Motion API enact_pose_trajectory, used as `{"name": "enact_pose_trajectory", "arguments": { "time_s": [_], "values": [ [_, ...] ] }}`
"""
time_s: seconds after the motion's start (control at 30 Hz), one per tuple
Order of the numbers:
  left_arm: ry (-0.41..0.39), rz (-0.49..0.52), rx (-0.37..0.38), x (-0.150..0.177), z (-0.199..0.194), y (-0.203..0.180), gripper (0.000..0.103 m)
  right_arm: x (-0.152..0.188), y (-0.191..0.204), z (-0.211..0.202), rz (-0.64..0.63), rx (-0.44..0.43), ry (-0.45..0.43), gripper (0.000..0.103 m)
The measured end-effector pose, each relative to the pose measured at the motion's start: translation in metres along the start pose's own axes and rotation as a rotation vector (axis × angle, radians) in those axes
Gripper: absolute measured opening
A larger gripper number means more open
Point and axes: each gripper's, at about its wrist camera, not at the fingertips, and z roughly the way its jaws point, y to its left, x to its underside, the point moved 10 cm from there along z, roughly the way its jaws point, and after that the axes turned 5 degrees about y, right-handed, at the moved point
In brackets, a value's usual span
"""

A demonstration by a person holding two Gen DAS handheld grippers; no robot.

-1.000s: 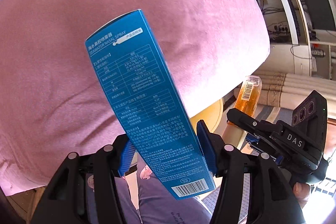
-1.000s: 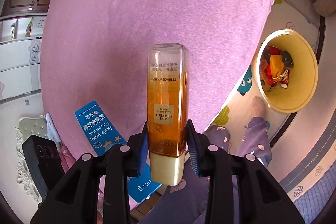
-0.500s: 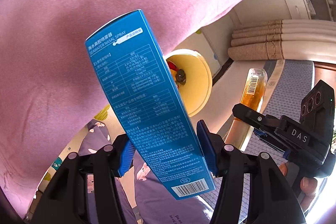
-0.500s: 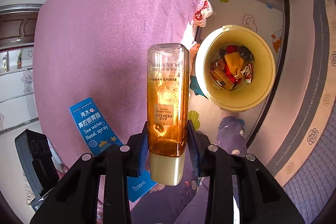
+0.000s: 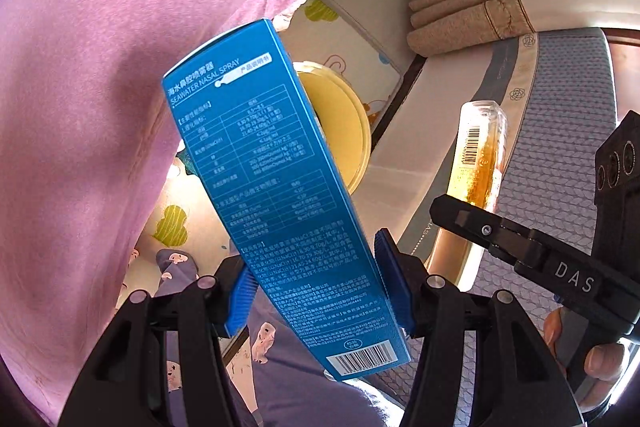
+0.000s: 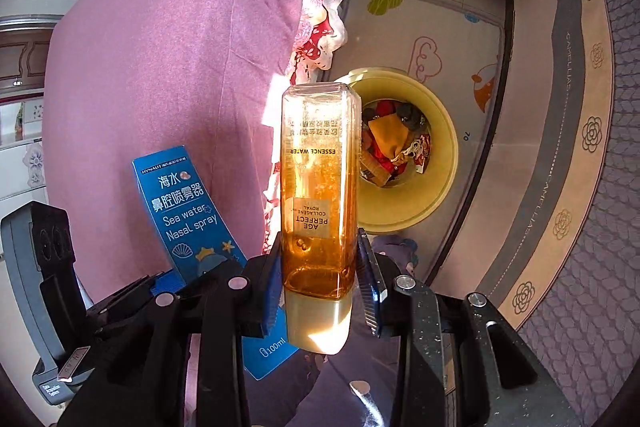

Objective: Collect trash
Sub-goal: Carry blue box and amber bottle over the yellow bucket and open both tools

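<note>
Two pieces of trash held up over the floor, near the yellow bin.

Left hand-held gripper (image 5: 316, 291) clamped on the blue nasal spray box (image 5: 272, 187), tilted, beside the pink bed cover (image 5: 100, 67). Right hand-held gripper (image 6: 320, 291) clamped on the amber bottle (image 6: 318, 183), cap end down. Yellow bin (image 6: 444, 163) on the play mat (image 6: 436, 39) by the bed's edge, wrappers (image 6: 396, 147) inside.

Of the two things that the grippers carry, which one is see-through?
The amber bottle in the right gripper: liquid shows through its clear wall. The blue nasal spray box in the left gripper is opaque cardboard.
</note>
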Motion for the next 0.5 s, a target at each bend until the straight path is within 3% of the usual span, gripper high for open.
{"name": "enact_pose_trajectory", "arguments": {
  "time_s": [0.2,0.27,0.3,0.5],
  "values": [
    [0.037,0.045,-0.006,-0.002,0.01,-0.01,0.057,-0.007,-0.013,-0.002,-0.022,0.012,0.01,0.034],
    [0.055,0.04,-0.013,-0.005,0.015,-0.014,0.067,-0.008,-0.017,-0.001,-0.016,0.023,0.025,0.041],
    [0.063,0.041,-0.026,-0.007,0.018,-0.014,0.079,-0.009,-0.02,-0.001,-0.012,0.024,0.023,0.046],
    [0.09,0.02,-0.051,-0.012,0.027,-0.01,0.082,-0.016,-0.026,-0.004,-0.002,0.029,0.016,0.046]
  ]
}}
